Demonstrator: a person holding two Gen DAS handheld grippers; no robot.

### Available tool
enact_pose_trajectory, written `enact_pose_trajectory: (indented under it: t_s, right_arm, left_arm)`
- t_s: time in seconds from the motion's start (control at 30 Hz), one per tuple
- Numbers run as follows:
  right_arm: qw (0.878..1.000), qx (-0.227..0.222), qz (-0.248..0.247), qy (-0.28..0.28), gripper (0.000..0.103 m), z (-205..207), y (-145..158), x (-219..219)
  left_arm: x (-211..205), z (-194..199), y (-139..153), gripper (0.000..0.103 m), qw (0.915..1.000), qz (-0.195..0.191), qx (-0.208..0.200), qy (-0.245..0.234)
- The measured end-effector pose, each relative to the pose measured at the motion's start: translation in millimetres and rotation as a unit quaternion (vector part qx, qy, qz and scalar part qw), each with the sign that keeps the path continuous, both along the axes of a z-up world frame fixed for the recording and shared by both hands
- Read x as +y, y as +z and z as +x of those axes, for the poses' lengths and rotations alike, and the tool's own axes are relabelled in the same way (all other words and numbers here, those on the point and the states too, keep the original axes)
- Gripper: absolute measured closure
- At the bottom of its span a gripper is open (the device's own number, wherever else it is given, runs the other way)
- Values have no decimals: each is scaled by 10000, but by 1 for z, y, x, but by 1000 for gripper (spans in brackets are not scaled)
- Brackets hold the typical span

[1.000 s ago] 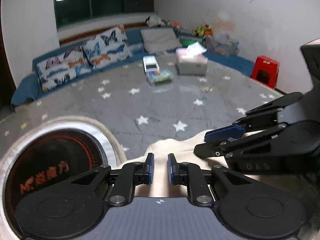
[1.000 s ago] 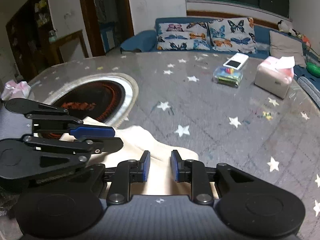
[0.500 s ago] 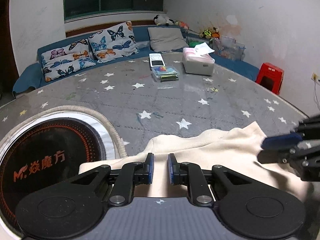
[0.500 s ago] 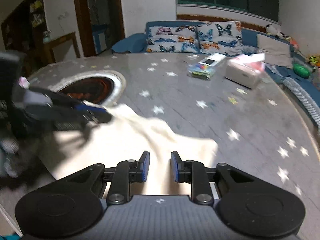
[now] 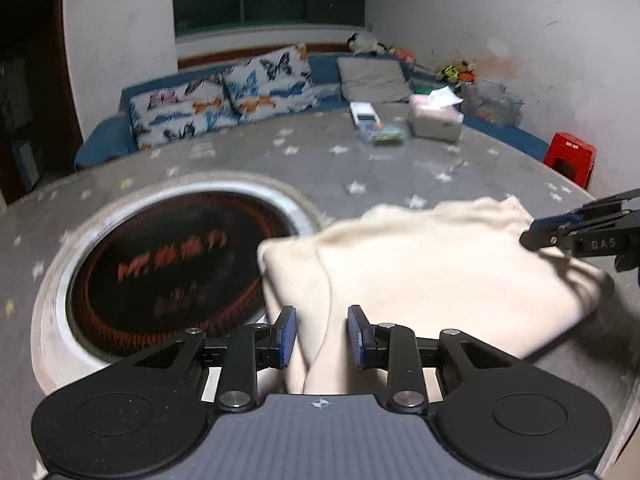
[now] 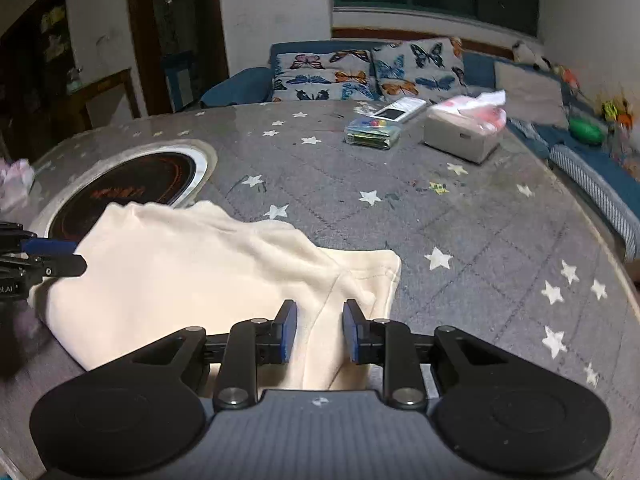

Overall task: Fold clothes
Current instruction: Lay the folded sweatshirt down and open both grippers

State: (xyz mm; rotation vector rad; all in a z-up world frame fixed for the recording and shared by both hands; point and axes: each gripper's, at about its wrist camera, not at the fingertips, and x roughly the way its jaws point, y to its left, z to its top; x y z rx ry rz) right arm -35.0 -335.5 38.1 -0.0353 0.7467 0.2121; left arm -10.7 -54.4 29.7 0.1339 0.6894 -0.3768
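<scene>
Between parted pads of both tools (image 5: 322,336) (image 6: 319,331): cream garment (image 6: 192,272) edges.

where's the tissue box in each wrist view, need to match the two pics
Left wrist view: the tissue box sits upper right of centre, at the table's far edge before the sofa.
Right wrist view: the tissue box sits upper right, right of the clear plastic box.
Shared landmark: the round black cooktop, set into the table left of the cream garment.
</scene>
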Motion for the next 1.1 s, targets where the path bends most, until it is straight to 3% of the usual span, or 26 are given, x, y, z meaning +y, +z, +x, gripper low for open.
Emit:
enact_pose_trajectory:
  t_s: [0.3, 0.6, 0.83, 1.1]
  right_arm:
    - [9990, -62, -369, 233, 79, -5, 0, 6]
    - [9975, 31, -551, 433, 79, -22, 3, 6]
    - [9988, -65, -187, 452, 79, -20, 24, 3]
    - [9986, 37, 183, 501, 79, 25, 25, 7]
  left_arm:
    - [9, -6, -4, 75, 9987, -355, 361, 19]
    - [16, -38, -1, 75, 9963, -591, 612, -94]
    - [7, -42, 19, 75, 9991, -378, 113, -171]
    - [-38, -39, 16, 74, 9965, -131, -96, -820]
